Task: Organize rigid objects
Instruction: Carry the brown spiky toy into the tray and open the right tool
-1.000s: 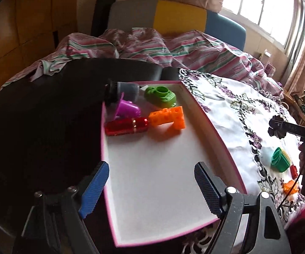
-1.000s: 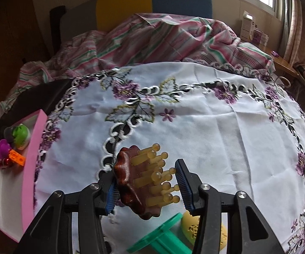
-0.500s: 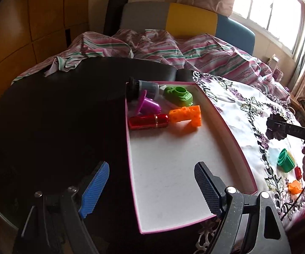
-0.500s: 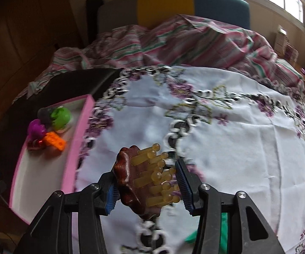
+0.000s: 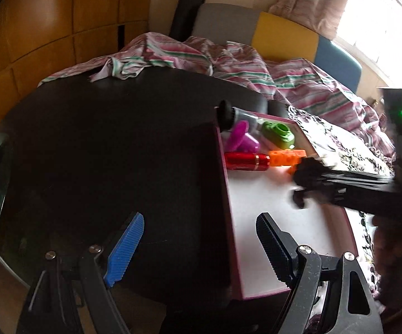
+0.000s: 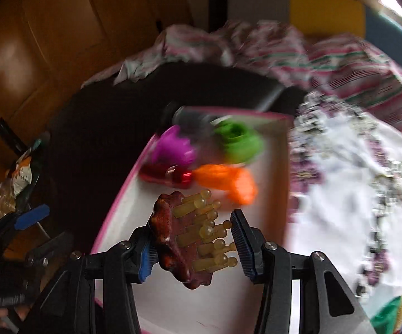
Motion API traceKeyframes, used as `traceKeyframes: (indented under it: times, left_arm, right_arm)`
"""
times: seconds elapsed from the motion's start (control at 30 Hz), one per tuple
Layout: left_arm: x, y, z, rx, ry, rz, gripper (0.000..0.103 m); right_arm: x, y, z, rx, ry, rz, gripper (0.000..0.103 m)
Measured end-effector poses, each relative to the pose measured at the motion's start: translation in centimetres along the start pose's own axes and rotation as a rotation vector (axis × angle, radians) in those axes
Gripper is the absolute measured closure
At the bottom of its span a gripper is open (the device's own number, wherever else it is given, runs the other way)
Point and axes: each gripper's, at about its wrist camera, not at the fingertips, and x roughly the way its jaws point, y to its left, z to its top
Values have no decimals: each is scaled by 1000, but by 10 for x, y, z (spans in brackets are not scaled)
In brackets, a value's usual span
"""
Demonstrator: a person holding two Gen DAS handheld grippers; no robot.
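Right now my right tongs [image 6: 192,246] grip the brown massager [image 6: 173,239] above the pink tray [image 6: 280,167]; my left tongs [image 5: 198,246] gape empty.

In the right wrist view the tray's [image 6: 280,167] toys are smearing with motion blur: the purple piece [image 6: 173,150], green piece [image 6: 240,142] and orange block [image 6: 226,183] are losing their outlines, and the grey cylinder [image 6: 192,117] at 12 o'clock is barely showing. The cloth's [image 6: 368,172] pattern is streaking too. In the left wrist view the right gripper [image 5: 309,181] is blurring in from 3 o'clock (its jaws unreadable there), covering part of the orange block [image 5: 287,157]. The green thing [image 6: 390,314] at 5 o'clock is getting cropped.
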Motion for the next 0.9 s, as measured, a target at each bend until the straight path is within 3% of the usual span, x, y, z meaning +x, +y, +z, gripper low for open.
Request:
traceKeyframes:
  times: [0.17,0.27,0.53,0.9]
  left_arm:
    - [3,10,-2,-25,17,-1,19]
    - [3,13,-4,-22,14,2,19]
    - [0,13,-4,-24,7,-8,19]
    - [-15,2,-3,23,-24,-3,19]
  right_arm:
    - [47,24,12,35,56,25,53]
    - [53,29,13,52,49,36,47]
    - [26,18,9,81,-12,72,35]
    - [-24,-1,-7,94,-97,31,34]
